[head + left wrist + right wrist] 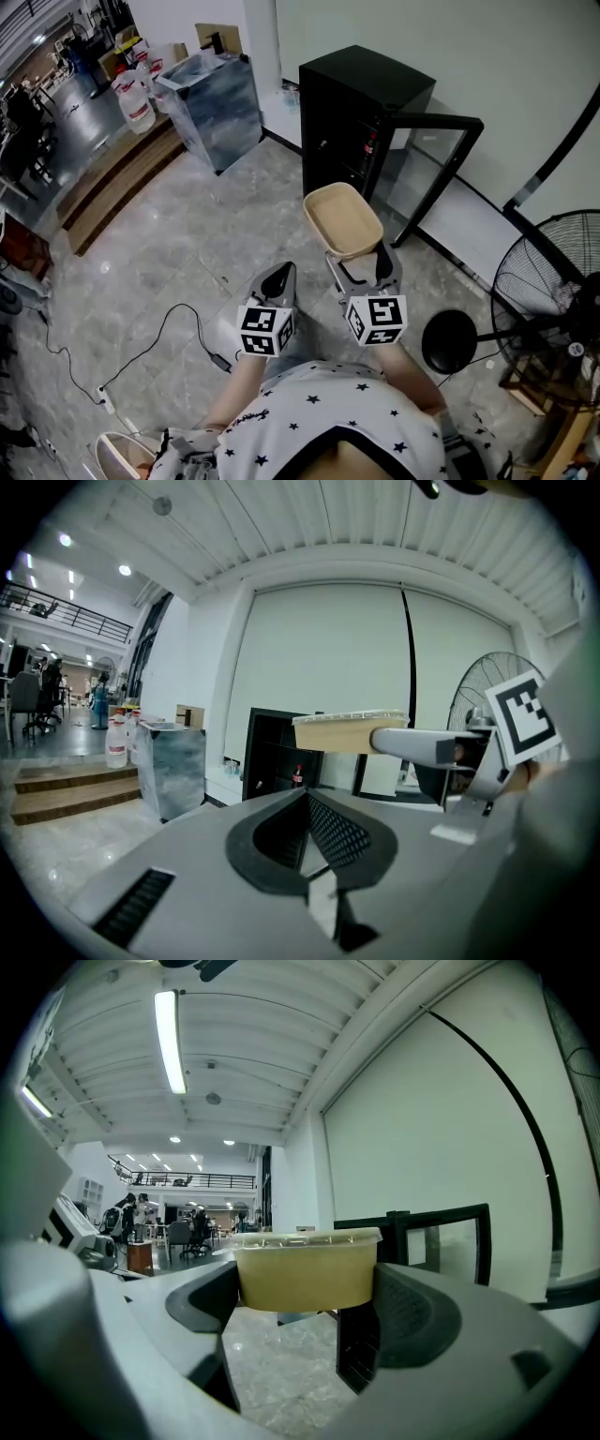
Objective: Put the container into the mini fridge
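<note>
Grey stone floor (187, 253), wide stretch before black mini fridge (361, 103); its glass door (431, 164) swung wide open. Tan container (343, 221) held above floor, short of the opening, right gripper (361, 265) clamped on its near edge. Left gripper (279, 278) closed, empty, just beside.

Around our right fingers (385, 265)
We see the container (344, 221) between the right gripper (359, 260) fingers. The mini fridge (361, 112) stands beyond them, its door (427, 173) open to their right, a fan (544, 272) farther right, and the left gripper (278, 281) just left.
</note>
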